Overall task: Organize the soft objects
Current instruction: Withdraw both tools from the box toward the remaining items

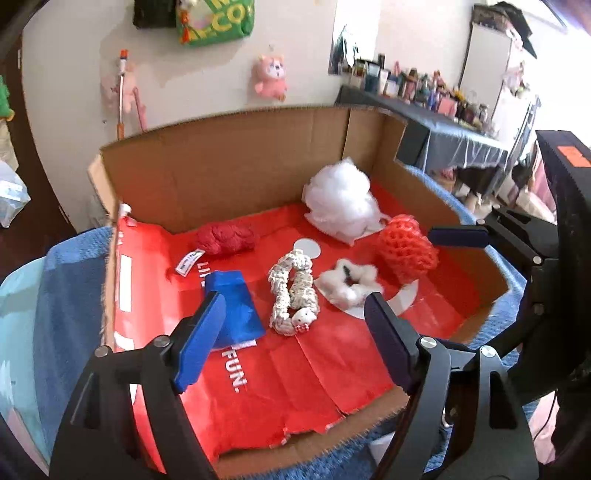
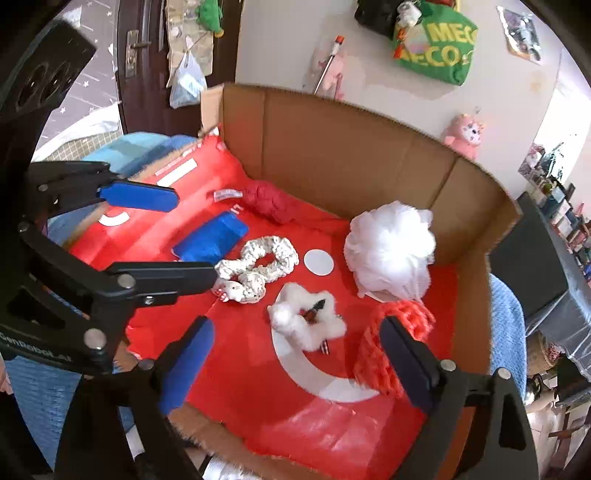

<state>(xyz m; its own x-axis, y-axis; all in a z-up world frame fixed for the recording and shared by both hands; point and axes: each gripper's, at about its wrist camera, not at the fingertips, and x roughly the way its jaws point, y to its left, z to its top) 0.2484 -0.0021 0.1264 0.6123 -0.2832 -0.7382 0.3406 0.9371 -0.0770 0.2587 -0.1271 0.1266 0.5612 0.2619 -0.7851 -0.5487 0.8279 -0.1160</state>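
A cardboard box [image 1: 236, 173] [image 2: 351, 147] lined with red plastic holds soft things. A blue cloth [image 1: 236, 306] [image 2: 210, 240], a cream knitted scrunchie [image 1: 291, 291] [image 2: 255, 266], a white fluffy scrunchie [image 1: 347, 282] [image 2: 306, 317], a red mesh sponge [image 1: 408, 249] [image 2: 391, 332], a white bath pouf [image 1: 341, 199] [image 2: 389, 251] and a dark red scrunchie [image 1: 225, 236] [image 2: 273, 201] lie inside. My left gripper [image 1: 291, 343] [image 2: 159, 236] is open above the box front, its blue pad beside the blue cloth. My right gripper [image 2: 295, 362] is open, its right finger by the red sponge.
The box rests on a blue towel [image 1: 70, 280] [image 2: 506, 317]. A pink plush [image 1: 271, 75] [image 2: 463, 134] and a green bag [image 1: 218, 18] [image 2: 436, 48] hang on the wall behind. A cluttered dark table [image 1: 443, 122] stands to the right.
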